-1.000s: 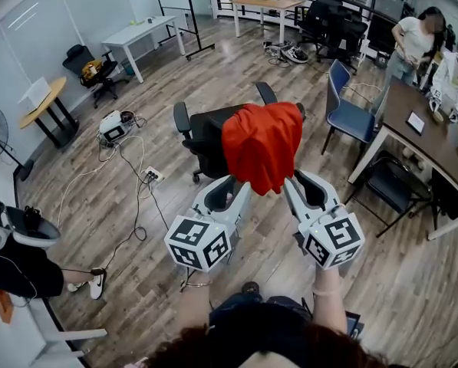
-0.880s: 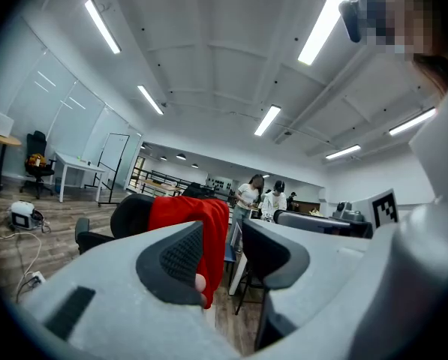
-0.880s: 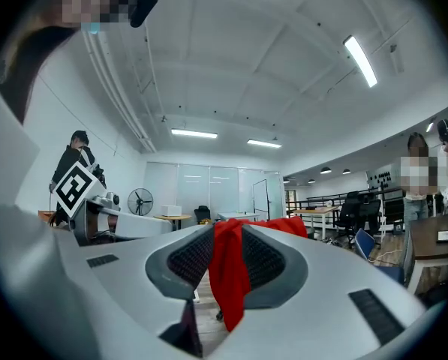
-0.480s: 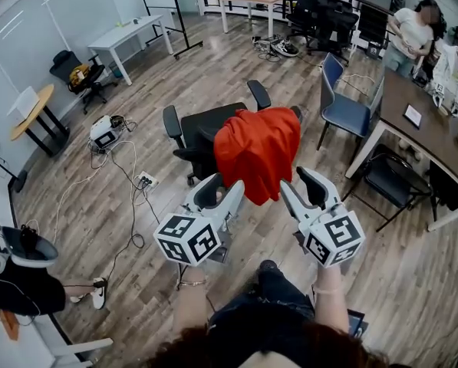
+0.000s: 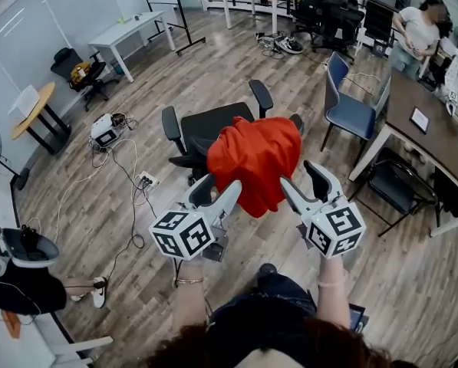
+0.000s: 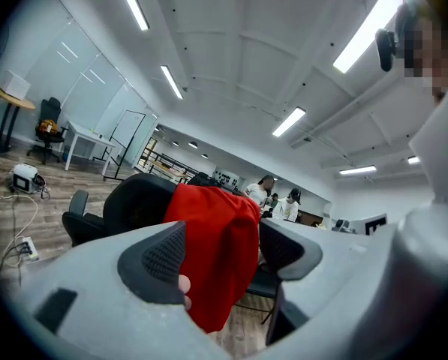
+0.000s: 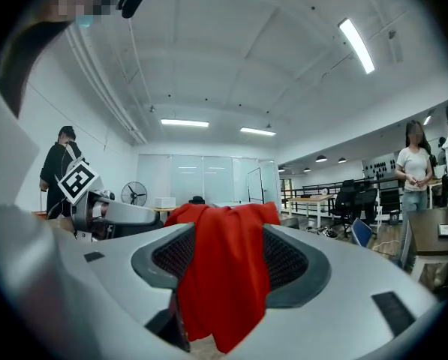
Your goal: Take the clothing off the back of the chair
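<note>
A red garment point(image 5: 255, 163) hangs over the back of a black office chair point(image 5: 213, 125) in the middle of the room. My left gripper point(image 5: 219, 187) is just left of the hanging cloth and my right gripper point(image 5: 302, 182) just right of it, both pointing level at the chair. Both sets of jaws are opening. In the left gripper view the garment point(image 6: 208, 216) shows in the gap of the left gripper point(image 6: 224, 250), draped on the chair point(image 6: 137, 201); the pads do not press it. The right gripper point(image 7: 227, 255) frames the cloth point(image 7: 227, 291) the same way.
A blue chair point(image 5: 351, 113) and a brown desk point(image 5: 436, 140) stand to the right, with a black chair point(image 5: 390, 186) tucked under the desk. A power strip with cables point(image 5: 148, 179) lies on the wood floor to the left. A person point(image 5: 416, 33) stands at the far right.
Both grippers have drawn back from the chair towards me and their jaws have spread wider. The red garment stays draped over the chair back.
</note>
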{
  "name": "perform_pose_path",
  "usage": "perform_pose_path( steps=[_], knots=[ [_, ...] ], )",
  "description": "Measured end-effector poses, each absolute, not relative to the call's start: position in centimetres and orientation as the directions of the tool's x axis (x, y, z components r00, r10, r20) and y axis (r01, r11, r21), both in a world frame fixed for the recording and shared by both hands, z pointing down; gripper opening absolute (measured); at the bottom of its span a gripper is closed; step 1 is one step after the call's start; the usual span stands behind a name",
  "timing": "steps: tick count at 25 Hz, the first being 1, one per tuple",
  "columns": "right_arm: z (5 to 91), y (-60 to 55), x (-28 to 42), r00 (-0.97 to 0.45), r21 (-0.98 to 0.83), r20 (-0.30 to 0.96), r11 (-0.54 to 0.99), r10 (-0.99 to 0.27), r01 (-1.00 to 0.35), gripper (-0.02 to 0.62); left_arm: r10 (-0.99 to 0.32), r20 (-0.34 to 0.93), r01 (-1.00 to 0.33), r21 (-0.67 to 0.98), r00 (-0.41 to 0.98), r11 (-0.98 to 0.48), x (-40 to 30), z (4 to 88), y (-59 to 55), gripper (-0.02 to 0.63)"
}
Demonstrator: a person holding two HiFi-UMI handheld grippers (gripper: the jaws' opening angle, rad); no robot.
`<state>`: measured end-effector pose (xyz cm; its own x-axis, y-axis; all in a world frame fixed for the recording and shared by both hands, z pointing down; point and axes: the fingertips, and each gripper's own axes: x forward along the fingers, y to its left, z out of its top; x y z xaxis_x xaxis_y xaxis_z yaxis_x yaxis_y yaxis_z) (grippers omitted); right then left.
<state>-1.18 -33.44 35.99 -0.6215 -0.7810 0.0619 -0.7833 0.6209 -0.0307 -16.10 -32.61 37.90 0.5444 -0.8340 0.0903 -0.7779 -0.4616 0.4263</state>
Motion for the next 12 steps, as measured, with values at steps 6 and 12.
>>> perform_pose_path(
  steps=[6,12],
  knots=[
    [37.0,-36.7,-0.6,-0.633,-0.062,0.080,0.630,-0.770,-0.774,0.288,-0.833,0.128,-0.774,0.465,0.539,-0.429,-15.5,38.9,-34.7,0.337],
    [38.4,-39.0,-1.2,-0.665,-0.088,0.103,0.659,-0.740,-0.747,0.304,-0.834,0.135,-0.770,0.485,0.534,-0.415,-14.8,39.7,-36.4,0.339]
  ],
)
